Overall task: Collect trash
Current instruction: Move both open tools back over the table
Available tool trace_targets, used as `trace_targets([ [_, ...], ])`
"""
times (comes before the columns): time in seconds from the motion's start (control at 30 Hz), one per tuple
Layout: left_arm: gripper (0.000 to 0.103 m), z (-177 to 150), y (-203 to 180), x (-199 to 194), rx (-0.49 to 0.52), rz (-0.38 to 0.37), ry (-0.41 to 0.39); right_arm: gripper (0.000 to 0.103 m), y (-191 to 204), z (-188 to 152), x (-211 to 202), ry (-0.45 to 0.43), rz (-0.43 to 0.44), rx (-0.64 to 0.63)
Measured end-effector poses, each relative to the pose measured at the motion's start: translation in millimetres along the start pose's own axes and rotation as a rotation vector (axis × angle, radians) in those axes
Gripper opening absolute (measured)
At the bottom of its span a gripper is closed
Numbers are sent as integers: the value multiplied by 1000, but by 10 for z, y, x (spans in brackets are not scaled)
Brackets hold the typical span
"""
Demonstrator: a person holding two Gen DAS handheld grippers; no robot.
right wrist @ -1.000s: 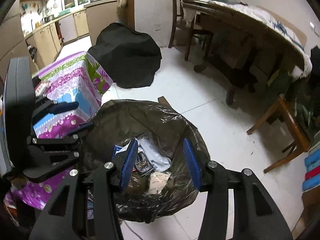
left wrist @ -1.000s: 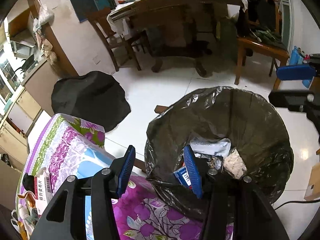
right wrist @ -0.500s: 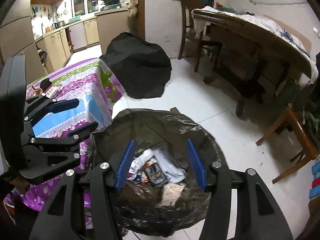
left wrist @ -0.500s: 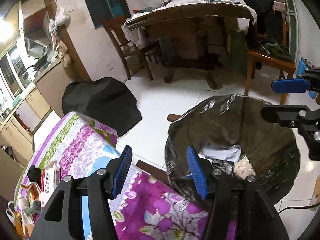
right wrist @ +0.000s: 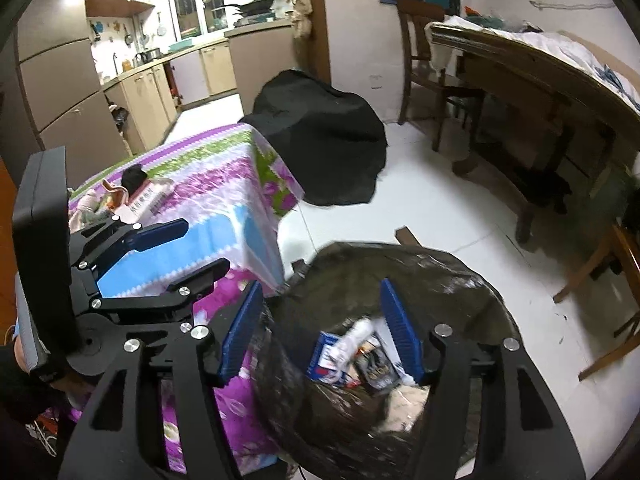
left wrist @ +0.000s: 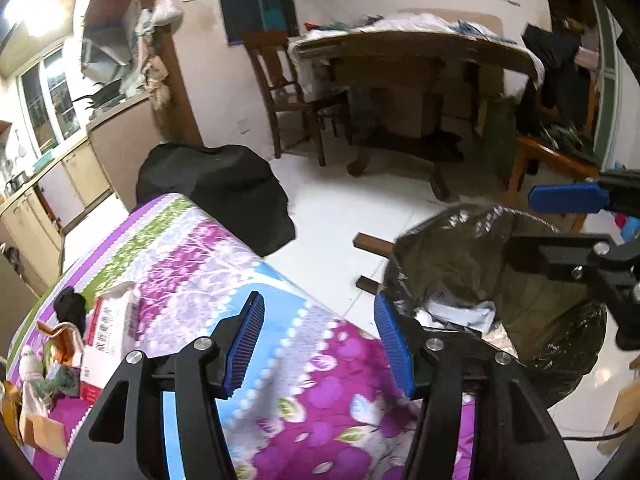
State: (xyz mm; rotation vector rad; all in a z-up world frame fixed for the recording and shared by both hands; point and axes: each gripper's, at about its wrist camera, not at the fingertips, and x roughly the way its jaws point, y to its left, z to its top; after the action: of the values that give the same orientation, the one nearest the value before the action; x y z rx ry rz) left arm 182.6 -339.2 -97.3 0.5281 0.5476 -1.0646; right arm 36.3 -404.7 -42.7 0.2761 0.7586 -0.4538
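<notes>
A black trash bag [left wrist: 520, 280] stands open on the floor beside a low table with a floral cloth [left wrist: 208, 264]; it also shows in the right wrist view [right wrist: 360, 400], holding papers and wrappers [right wrist: 352, 356]. My left gripper [left wrist: 320, 340] is open and empty above the cloth near the table's edge. My right gripper [right wrist: 320, 328] is open and empty over the bag's near rim. At the table's far left lie a white tissue pack [left wrist: 108, 336], a black item [left wrist: 70, 308] and scraps [left wrist: 48, 368].
A black covered mound [left wrist: 216, 192] sits on the white floor behind the low table. A wooden dining table [left wrist: 412, 64] and chairs [left wrist: 288, 92] stand further back. Kitchen cabinets [right wrist: 132, 92] line the left. A wooden block [left wrist: 372, 244] lies by the bag.
Both grippers have swung left and lifted away from the bag's mouth. The left gripper moved from over the bag to above the floral cloth; both stayed open and empty.
</notes>
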Motion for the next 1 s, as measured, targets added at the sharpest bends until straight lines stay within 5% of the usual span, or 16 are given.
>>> trace_targets([
  [0.5,61,-392,886,-645,-153,118,-5,60,664,210,32,13,41,-68],
  [1.0,65,-1158,1682,-1335,-331,329,70,64,1255,182,314,49,122,-106],
])
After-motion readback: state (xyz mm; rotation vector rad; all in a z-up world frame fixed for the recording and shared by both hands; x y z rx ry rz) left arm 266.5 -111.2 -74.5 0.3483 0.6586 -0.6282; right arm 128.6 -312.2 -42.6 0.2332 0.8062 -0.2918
